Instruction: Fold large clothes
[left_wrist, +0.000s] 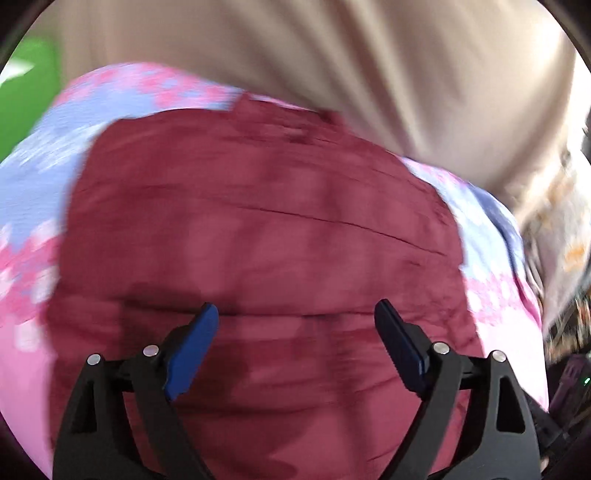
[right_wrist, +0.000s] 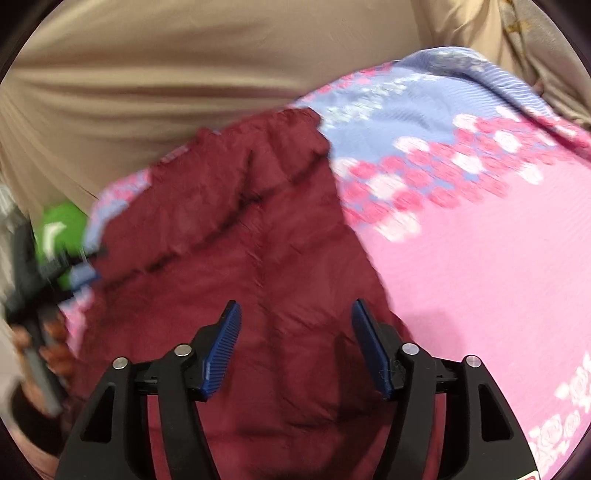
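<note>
My left gripper (left_wrist: 295, 325) and right gripper (right_wrist: 295, 325) both hover jaws apart, empty, over the maroon garment (left_wrist: 258, 229), which stretches ahead on the pink floral sheet (right_wrist: 480, 277)

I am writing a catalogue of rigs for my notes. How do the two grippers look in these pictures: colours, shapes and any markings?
Both look alike. The left gripper and the right gripper each have a black frame with triangular cut-outs and round silver pins at the joints. The fingers carry blue pads; on the right gripper's fingers the pads show fine ribs. A small red and white mark sits at the right frame's lower edge. No cables or sleeves are visible.
</note>
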